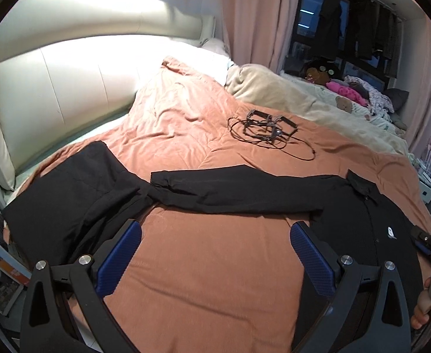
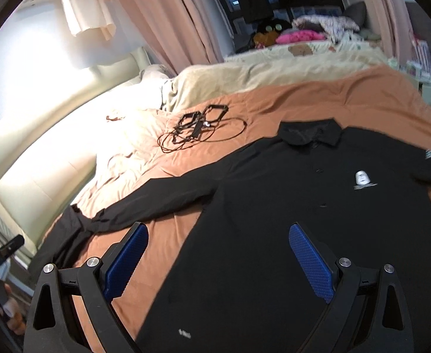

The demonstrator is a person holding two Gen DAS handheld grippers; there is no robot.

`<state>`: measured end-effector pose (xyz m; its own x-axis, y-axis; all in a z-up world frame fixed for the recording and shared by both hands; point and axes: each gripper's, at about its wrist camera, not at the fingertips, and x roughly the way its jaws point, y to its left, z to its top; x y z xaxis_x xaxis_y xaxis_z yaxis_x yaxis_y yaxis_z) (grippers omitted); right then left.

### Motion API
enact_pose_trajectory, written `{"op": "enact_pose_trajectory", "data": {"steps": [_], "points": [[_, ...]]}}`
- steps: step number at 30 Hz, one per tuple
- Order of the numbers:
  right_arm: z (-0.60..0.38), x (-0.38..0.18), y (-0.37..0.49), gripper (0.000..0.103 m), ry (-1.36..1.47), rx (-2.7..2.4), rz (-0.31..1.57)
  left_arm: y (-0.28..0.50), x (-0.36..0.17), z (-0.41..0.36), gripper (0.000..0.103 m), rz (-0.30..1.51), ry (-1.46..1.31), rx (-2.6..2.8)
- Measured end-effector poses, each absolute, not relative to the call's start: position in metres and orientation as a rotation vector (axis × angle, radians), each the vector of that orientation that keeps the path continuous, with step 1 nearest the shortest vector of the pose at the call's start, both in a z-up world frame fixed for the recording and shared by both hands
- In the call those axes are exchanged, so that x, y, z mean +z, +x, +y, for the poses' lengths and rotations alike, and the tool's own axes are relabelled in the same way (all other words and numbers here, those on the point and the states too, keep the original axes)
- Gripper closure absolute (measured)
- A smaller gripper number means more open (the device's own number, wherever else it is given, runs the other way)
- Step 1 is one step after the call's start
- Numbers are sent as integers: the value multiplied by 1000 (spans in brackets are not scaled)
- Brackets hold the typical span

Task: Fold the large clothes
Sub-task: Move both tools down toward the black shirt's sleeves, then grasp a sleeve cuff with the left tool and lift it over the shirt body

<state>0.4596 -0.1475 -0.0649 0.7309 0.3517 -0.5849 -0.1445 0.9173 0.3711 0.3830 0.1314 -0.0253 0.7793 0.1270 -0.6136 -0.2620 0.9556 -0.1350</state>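
Note:
A black long-sleeved polo shirt (image 2: 289, 194) with a small white chest logo (image 2: 362, 178) lies front up on the orange bedspread (image 2: 318, 100). Its sleeve (image 1: 239, 194) stretches left across the bed toward a second black garment (image 1: 68, 194). My left gripper (image 1: 215, 238) is open and empty above bare bedspread, just short of the sleeve. My right gripper (image 2: 218, 238) is open and empty above the shirt's lower body. The right gripper's tip also shows at the left wrist view's right edge (image 1: 430, 244).
A black frame with tangled cable (image 1: 268, 129) lies mid-bed; it also shows in the right wrist view (image 2: 200, 126). A cream padded headboard (image 1: 62, 94) is at left. A beige blanket (image 1: 289, 94), pink clothes (image 2: 298, 36) and curtains (image 2: 171, 14) are beyond.

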Motion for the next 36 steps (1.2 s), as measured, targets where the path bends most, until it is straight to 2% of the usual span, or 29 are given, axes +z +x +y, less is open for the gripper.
{"op": "enact_pose_trajectory", "data": {"steps": [2, 5, 6, 10, 11, 22, 27, 31, 34, 35, 36], "points": [[-144, -73, 476, 7, 337, 291, 721, 400, -30, 137, 0, 658, -225, 215], [-136, -85, 500, 12, 340, 278, 746, 426, -40, 146, 2, 683, -238, 216], [-133, -90, 507, 14, 346, 282, 758, 437, -46, 151, 9, 698, -251, 216], [-125, -108, 535, 18, 342, 257, 789, 474, -70, 168, 24, 767, -301, 214], [-124, -111, 541, 22, 344, 255, 798, 483, -76, 174, 30, 786, -312, 222], [-115, -149, 615, 36, 374, 243, 869, 552, -158, 216, 31, 971, -425, 324], [-107, -165, 640, 50, 392, 278, 905, 571, -188, 221, 31, 1026, -438, 388], [-103, -174, 655, 57, 417, 290, 920, 584, -203, 227, 31, 1041, -428, 447], [-102, -181, 664, 65, 447, 304, 929, 591, -210, 232, 48, 1034, -440, 472], [-102, -184, 666, 70, 455, 311, 931, 593, -210, 234, 59, 1022, -428, 492], [-102, -187, 669, 74, 465, 320, 936, 593, -210, 236, 78, 1011, -427, 502]]}}
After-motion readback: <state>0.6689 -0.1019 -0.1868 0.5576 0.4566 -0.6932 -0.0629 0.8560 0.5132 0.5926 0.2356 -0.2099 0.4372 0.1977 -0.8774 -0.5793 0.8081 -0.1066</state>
